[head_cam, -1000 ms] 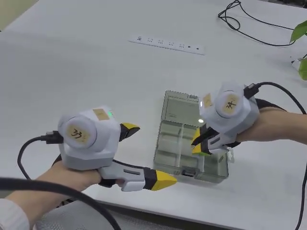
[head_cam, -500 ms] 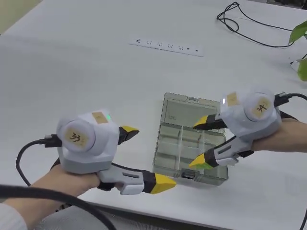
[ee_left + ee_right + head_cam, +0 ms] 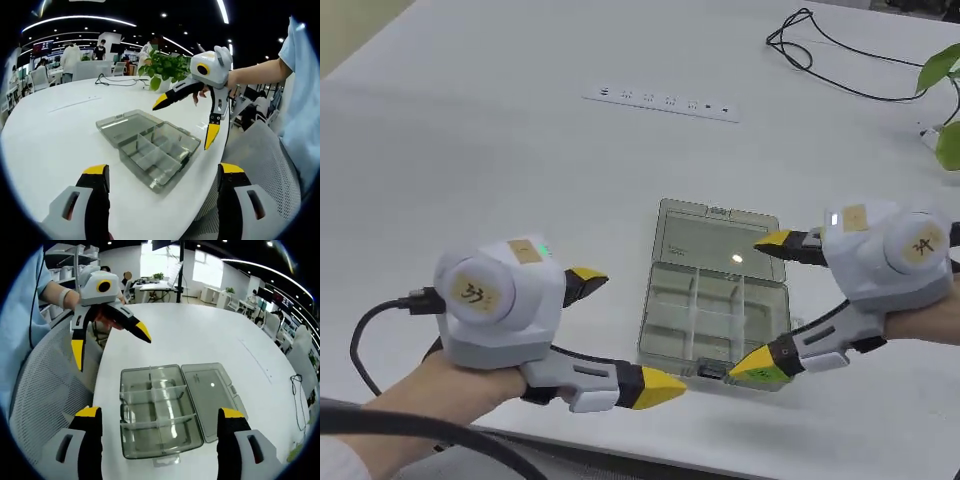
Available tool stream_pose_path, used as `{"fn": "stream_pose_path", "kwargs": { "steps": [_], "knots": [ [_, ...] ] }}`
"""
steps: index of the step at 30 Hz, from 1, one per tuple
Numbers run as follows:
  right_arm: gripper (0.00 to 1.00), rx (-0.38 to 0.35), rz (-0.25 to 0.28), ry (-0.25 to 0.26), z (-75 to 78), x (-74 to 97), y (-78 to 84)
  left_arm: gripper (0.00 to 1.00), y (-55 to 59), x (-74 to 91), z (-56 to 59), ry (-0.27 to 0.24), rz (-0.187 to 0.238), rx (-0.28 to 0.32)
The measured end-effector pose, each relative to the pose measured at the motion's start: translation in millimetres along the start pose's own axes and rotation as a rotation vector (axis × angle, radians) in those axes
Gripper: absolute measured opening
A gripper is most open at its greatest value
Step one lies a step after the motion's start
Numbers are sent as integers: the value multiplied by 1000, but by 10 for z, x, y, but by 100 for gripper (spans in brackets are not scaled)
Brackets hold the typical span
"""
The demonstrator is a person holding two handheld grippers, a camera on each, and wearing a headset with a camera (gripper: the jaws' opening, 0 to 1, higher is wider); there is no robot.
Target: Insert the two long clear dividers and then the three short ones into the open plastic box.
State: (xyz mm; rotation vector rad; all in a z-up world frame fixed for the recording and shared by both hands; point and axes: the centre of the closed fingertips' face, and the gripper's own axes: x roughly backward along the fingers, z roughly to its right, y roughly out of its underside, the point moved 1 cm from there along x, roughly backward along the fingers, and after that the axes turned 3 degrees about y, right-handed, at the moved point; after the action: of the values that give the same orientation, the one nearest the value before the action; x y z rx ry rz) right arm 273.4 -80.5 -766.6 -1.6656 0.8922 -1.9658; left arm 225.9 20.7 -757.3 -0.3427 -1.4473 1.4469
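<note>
The clear plastic box (image 3: 665, 318) lies open near the table's front edge, its lid (image 3: 710, 233) folded flat behind the base. Clear dividers (image 3: 154, 390) stand inside the base and split it into several compartments. My left gripper (image 3: 625, 333) is open, just left of the box with its jaws pointing at it. My right gripper (image 3: 763, 302) is open wide at the box's right side, one tip over the lid corner and one by the front corner. Neither holds anything. Box (image 3: 150, 145) and right gripper (image 3: 185, 120) show past my left gripper (image 3: 162, 172). My right gripper (image 3: 160, 414) frames the box (image 3: 131, 437).
A white power strip (image 3: 663, 102) lies farther back on the white table (image 3: 470, 150). A black cable (image 3: 820, 55) loops at the back right beside a green plant (image 3: 945, 100). A grey mesh chair (image 3: 45, 390) sits at the table's front edge.
My right gripper has drawn back to the right from above the box and its jaws have spread from nearly together to wide. My left gripper has hardly moved.
</note>
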Motion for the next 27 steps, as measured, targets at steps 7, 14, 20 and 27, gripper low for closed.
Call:
{"fn": "stream_pose_path", "kwargs": {
  "steps": [7, 14, 20, 27],
  "knots": [
    [94, -73, -29, 50, 46, 250, 254, 91, -15, 6, -35, -8, 11, 16],
    [93, -115, -57, 96, 66, 477, 506, 91, -22, -4, -43, -9, 8, 13],
    [91, -150, -103, 129, 93, 693, 804, 91, -29, -38, 0, -4, 8, 14],
    [89, -190, -151, 155, 126, 906, 1111, 91, -52, -99, 51, 7, 8, 15]
  ]
}}
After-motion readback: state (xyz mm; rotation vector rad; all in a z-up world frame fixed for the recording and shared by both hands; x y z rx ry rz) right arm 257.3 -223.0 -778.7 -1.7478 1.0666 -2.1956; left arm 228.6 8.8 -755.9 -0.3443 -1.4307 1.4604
